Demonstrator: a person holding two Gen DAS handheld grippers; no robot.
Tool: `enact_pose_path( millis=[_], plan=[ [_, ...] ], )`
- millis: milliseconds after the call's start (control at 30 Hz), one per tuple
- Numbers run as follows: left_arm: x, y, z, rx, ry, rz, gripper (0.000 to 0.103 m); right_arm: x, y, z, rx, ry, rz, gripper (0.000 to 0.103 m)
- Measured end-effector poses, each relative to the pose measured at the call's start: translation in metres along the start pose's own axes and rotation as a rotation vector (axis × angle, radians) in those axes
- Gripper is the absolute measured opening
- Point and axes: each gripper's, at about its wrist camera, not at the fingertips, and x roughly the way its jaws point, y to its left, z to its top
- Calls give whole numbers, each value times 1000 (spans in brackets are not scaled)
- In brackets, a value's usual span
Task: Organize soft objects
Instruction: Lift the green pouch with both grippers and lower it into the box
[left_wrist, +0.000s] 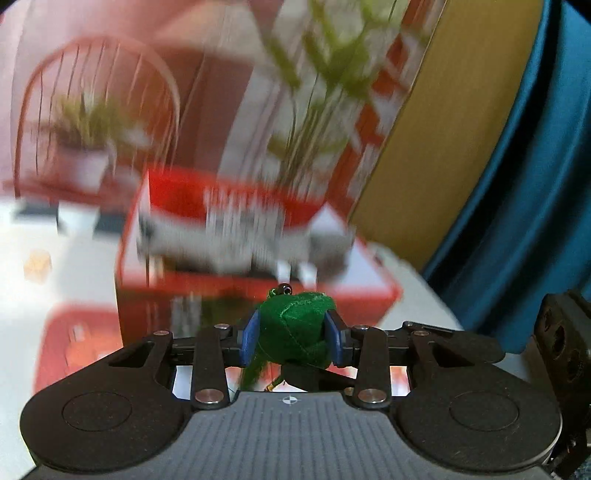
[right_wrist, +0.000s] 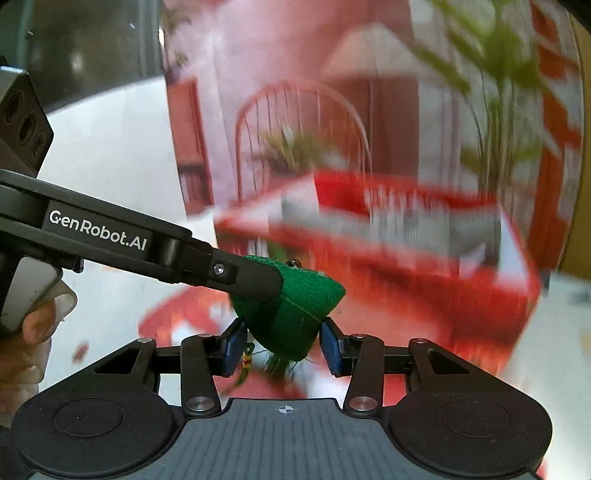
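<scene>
A green felt soft toy with a small black bead eye sits between the blue pads of my left gripper, which is shut on it. In the right wrist view the same green toy hangs in mid-air above the table. A finger of the left gripper reaches in from the left onto its top. My right gripper has its blue pads against both sides of the toy's lower part. Green and yellow strands dangle under the toy. The right gripper's body shows at the right edge of the left wrist view.
An open red-and-white box stands just beyond the toy on a white table. A red flat piece lies to its near left. Blurred potted plants, a red wire arch, a yellow panel and a blue curtain stand behind. A hand holds the left gripper.
</scene>
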Motion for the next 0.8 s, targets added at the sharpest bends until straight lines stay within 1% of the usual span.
enact_pose_path(
  millis=[167,233,300,367,467,567,633,700,800],
  plan=[
    [-19,-13,55,65,-143,7,40,-11,-8,62,-58,-135,14,41],
    [-21,-19,72,82,-186,15,40,-9,-9,85,-92,-183,8,41],
    [-24,-24,87,99,-221,23,40,-9,-10,104,-118,-225,4,41],
    [-25,-25,98,115,-238,33,40,-6,-11,122,-138,-255,-3,41],
    [-16,-21,105,113,-224,45,40,8,-14,135,-158,-268,-13,41],
    [-2,-12,103,126,-180,69,40,25,-18,135,-152,-246,-20,41],
    [13,-6,97,127,-135,84,40,38,-21,128,-129,-209,-23,41],
    [29,2,89,107,-88,91,40,53,-25,120,-102,-164,-31,41],
    [48,10,73,88,-27,95,39,72,-36,110,-24,-96,-44,41]
  ],
)
